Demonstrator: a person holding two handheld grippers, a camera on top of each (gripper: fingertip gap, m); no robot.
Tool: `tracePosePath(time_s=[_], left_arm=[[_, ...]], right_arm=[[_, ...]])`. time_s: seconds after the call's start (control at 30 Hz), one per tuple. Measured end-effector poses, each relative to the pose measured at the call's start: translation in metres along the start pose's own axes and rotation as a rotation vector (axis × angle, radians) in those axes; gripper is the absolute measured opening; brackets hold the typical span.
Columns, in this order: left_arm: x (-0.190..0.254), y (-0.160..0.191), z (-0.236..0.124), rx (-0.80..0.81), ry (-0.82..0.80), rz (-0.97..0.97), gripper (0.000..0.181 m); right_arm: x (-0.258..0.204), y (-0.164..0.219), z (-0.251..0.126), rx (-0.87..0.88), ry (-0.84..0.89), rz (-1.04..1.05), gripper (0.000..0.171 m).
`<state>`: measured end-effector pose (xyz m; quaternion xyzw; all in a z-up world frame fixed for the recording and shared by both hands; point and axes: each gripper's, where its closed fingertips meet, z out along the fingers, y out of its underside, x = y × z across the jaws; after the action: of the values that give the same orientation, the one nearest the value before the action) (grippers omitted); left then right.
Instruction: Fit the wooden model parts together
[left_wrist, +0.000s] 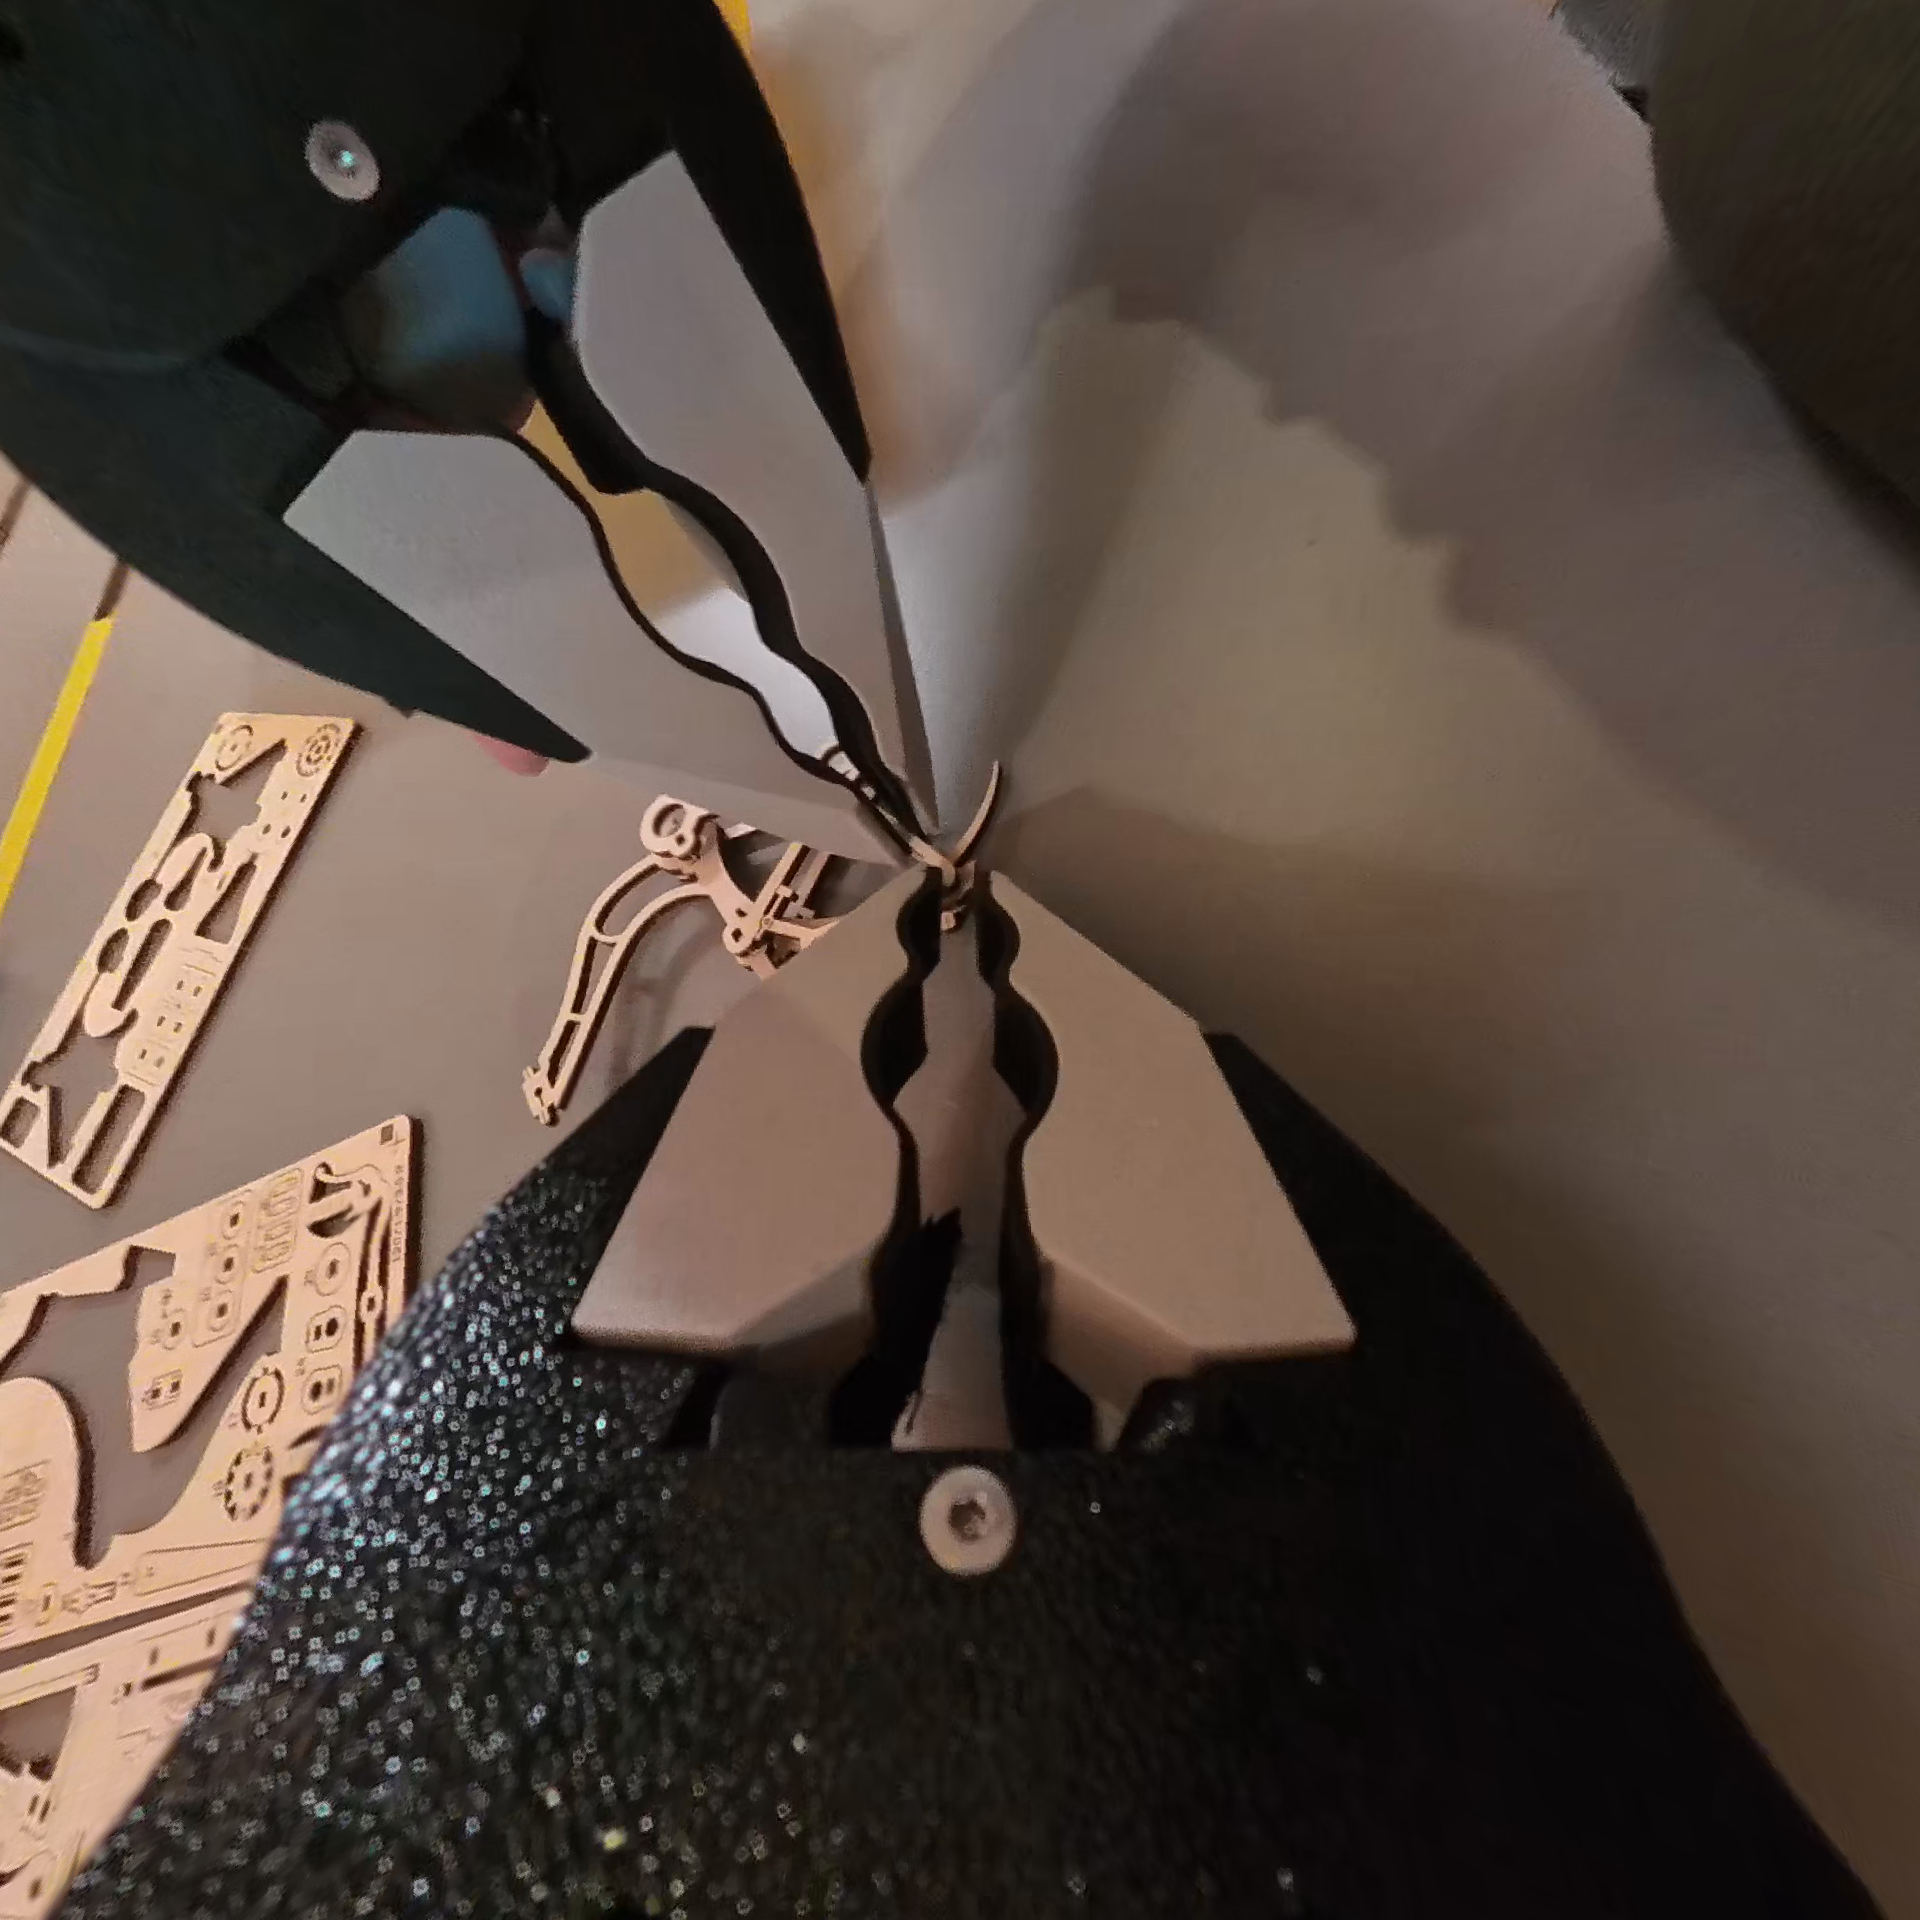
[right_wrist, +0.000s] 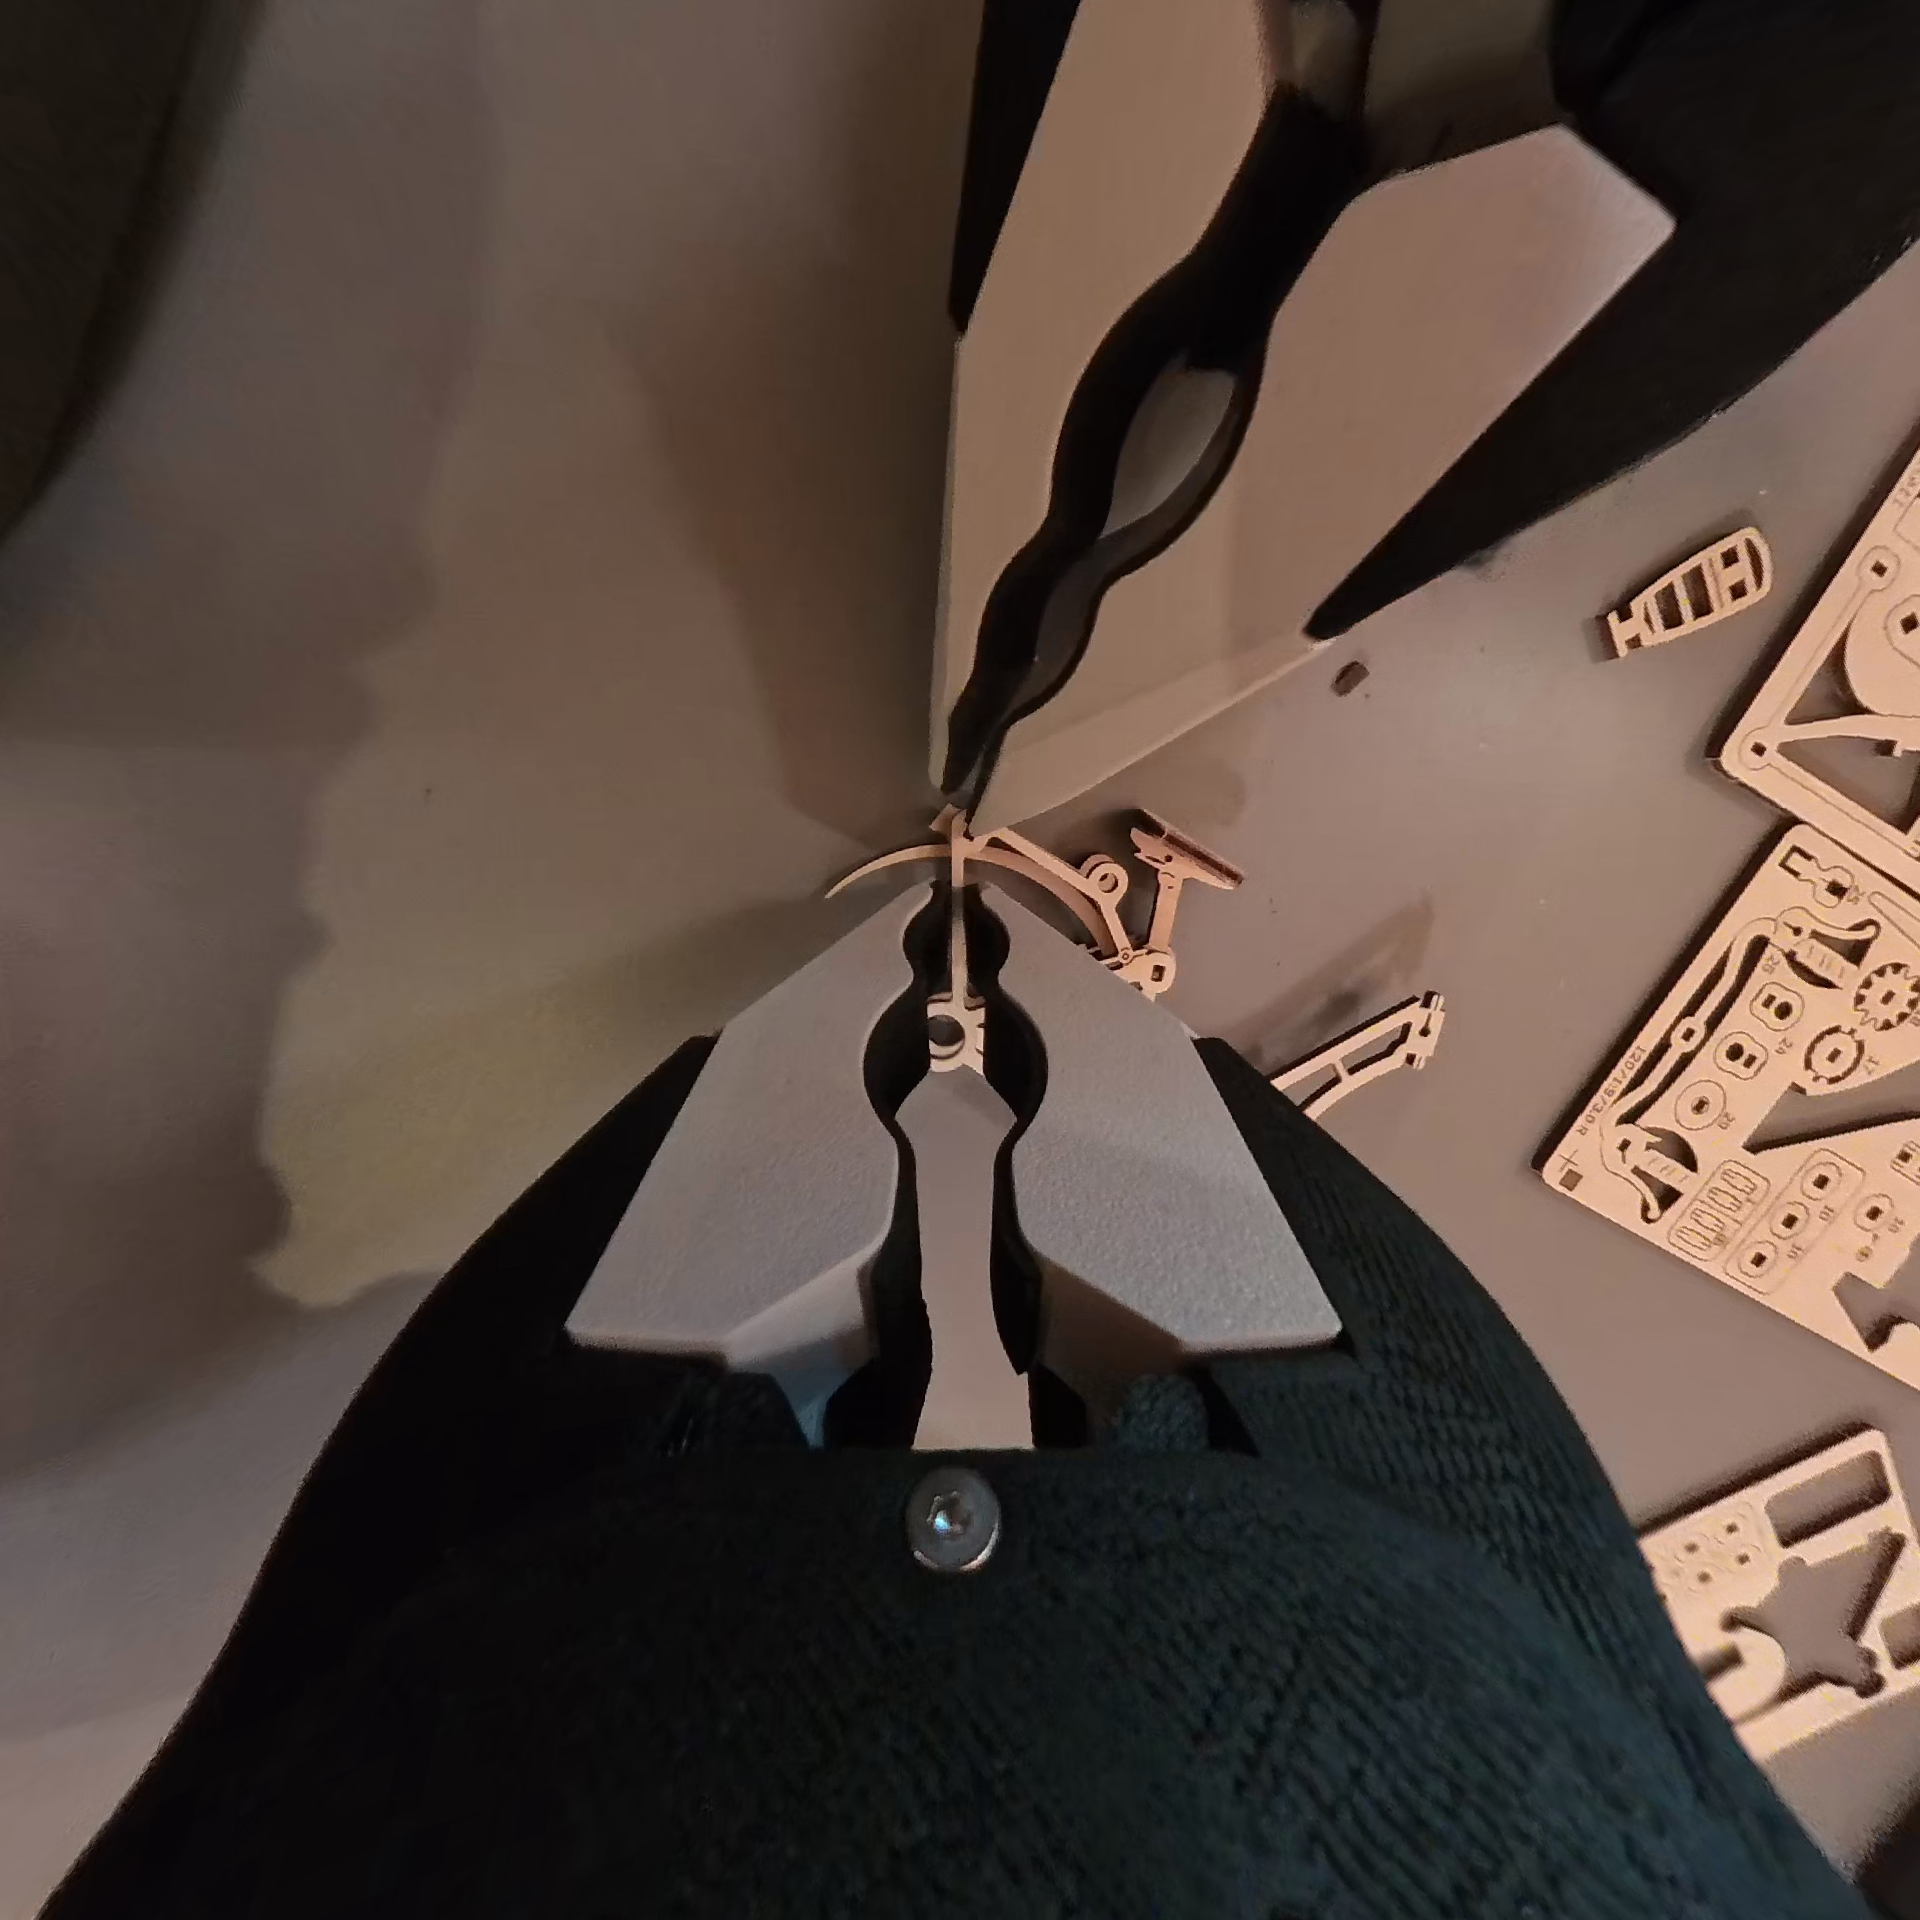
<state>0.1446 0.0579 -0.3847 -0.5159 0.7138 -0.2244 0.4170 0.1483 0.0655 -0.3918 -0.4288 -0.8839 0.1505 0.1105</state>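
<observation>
Both grippers meet tip to tip above the grey table. The right gripper is closed on a thin wooden strut whose ring end sits in the gap between its grey fingers. The strut runs up to a slim curved wooden piece that crosses it at the top.

The left gripper comes in from above in the right wrist view, its fingers pinched together at the same junction, touching the curved wooden piece. From the left wrist view, the left gripper has its tips nearly together on the small wooden bit, with the right gripper closing in from the upper left. Whether the two wooden pieces are already joined cannot be told; the joint is too small.

A partly assembled wooden model lies on the table just beside the junction. Farther from the junction than the model lie several laser-cut wooden sheets with parts punched out. A small loose ladder-like wooden part lies near the sheets. A yellow stripe shows at the far side of the sheets.
</observation>
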Motion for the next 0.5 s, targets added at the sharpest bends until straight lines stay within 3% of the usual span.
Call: tracePosePath(time_s=[0.23, 0.5], left_arm=[[-0.0014, 0.0020, -0.0005, -0.026, 0.003, -0.028, 0.000], [0.0054, 0.0073, 0.0031, -0.112, 0.021, 0.065, 0.000]], right_arm=[[0.0015, 0.0013, 0.0030, 0.053, 0.021, 0.059, 0.004], [0.0002, 0.0000, -0.0043, 0.185, 0.052, 0.147, 0.009]])
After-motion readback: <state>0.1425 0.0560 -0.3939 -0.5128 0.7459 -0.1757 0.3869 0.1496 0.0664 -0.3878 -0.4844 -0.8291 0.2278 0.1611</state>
